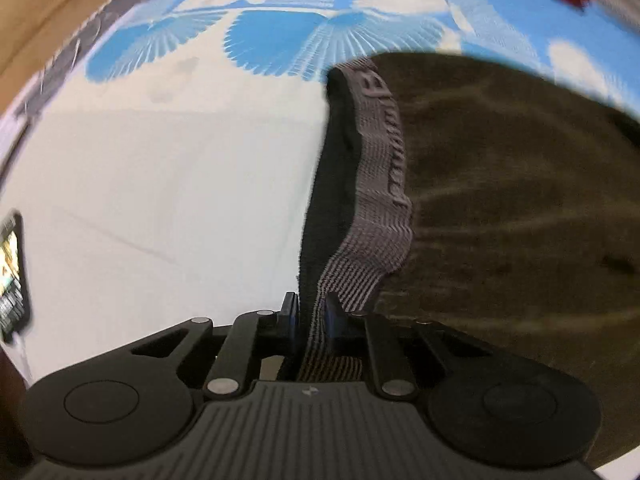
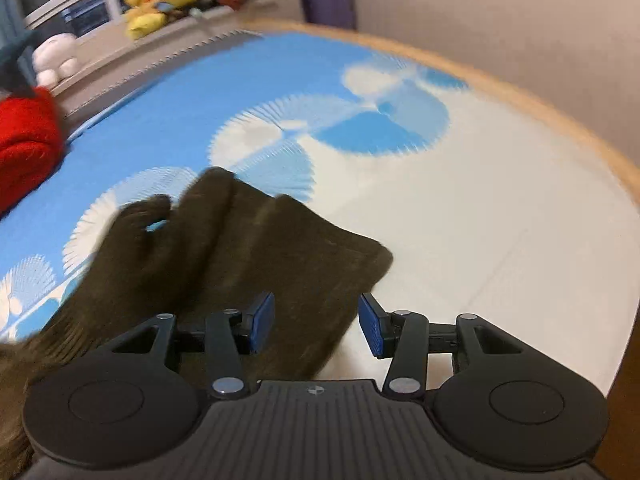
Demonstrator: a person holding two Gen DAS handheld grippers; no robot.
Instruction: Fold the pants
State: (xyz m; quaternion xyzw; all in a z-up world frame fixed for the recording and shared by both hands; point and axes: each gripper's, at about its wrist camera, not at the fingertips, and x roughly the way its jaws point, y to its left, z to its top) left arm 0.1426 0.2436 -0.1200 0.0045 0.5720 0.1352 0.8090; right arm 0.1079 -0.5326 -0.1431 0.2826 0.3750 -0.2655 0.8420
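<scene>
The left hand-held gripper [image 1: 311,314] is clamped on the grey ribbed waistband [image 1: 378,184] of the dark brown pants [image 1: 512,200]; the band runs straight up from between its blue pads [image 1: 330,316], which press on it from both sides. The rest of the pants spreads to the right of this gripper and ahead of it, over a bed [image 1: 160,184] covered by a white and blue sheet with fan shapes. Far to the left of this gripper, a phone [image 1: 12,276] lies at the frame's edge. The right hand-held gripper [image 2: 316,324] stands half open, its blue pads [image 2: 262,320] apart and not pressing on anything; a pant leg [image 2: 256,256] lies under and ahead of it, reaching in between the jaws from the left, with bare sheet by the right pad. Left of this gripper sits a red cushion [image 2: 28,140]; far ahead, soft toys [image 2: 160,0] line a windowsill.
</scene>
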